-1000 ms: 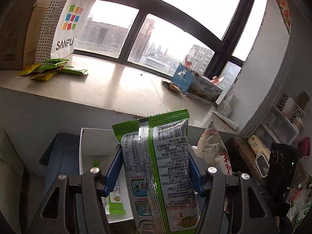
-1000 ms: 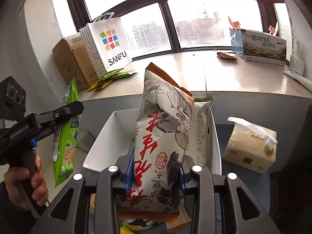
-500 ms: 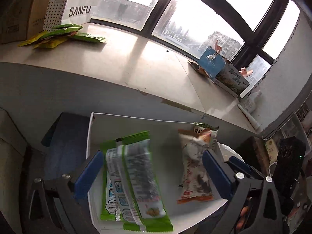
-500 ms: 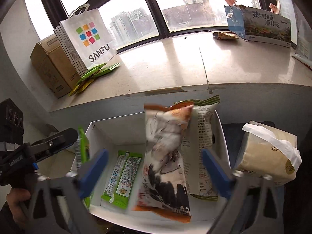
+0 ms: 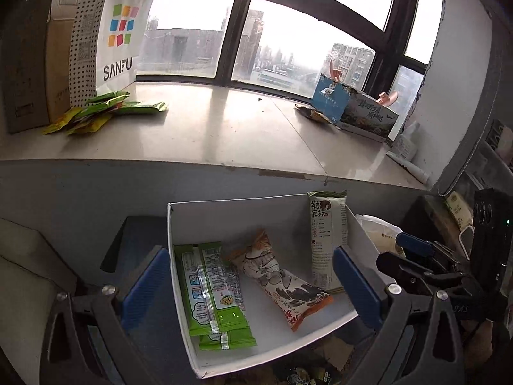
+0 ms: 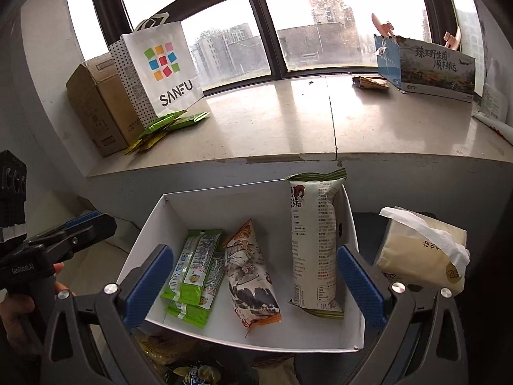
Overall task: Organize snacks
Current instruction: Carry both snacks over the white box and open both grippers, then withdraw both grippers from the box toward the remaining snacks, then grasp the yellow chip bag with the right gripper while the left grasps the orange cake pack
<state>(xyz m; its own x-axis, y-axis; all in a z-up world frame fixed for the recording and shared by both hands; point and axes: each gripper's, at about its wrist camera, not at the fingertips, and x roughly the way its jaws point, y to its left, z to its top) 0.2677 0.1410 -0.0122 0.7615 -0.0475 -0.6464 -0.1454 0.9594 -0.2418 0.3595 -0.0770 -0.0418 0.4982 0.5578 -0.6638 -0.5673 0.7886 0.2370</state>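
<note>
A white cardboard box (image 5: 224,215) (image 6: 221,203) stands below the window sill. In it lie green snack packs (image 5: 213,288) (image 6: 195,269) at the left, an orange-and-white snack bag (image 5: 282,284) (image 6: 248,276) in the middle, and a white snack bag (image 5: 327,234) (image 6: 312,240) leaning on the right wall. My left gripper (image 5: 255,284) is open and empty above the box. My right gripper (image 6: 253,280) is open and empty above the box too. The left gripper also shows in the right wrist view (image 6: 73,234).
On the sill stand a SANFU paper bag (image 6: 160,67), a brown carton (image 6: 96,109), loose green packets (image 5: 102,112) and a printed box (image 6: 429,67). A tissue pack (image 6: 420,250) sits right of the white box. More wrapped snacks (image 6: 189,369) lie below the box's front.
Both grippers opened and let go of their bags. The green pack and the orange-and-white bag dropped into the box and now lie flat. Both grippers pulled back.
</note>
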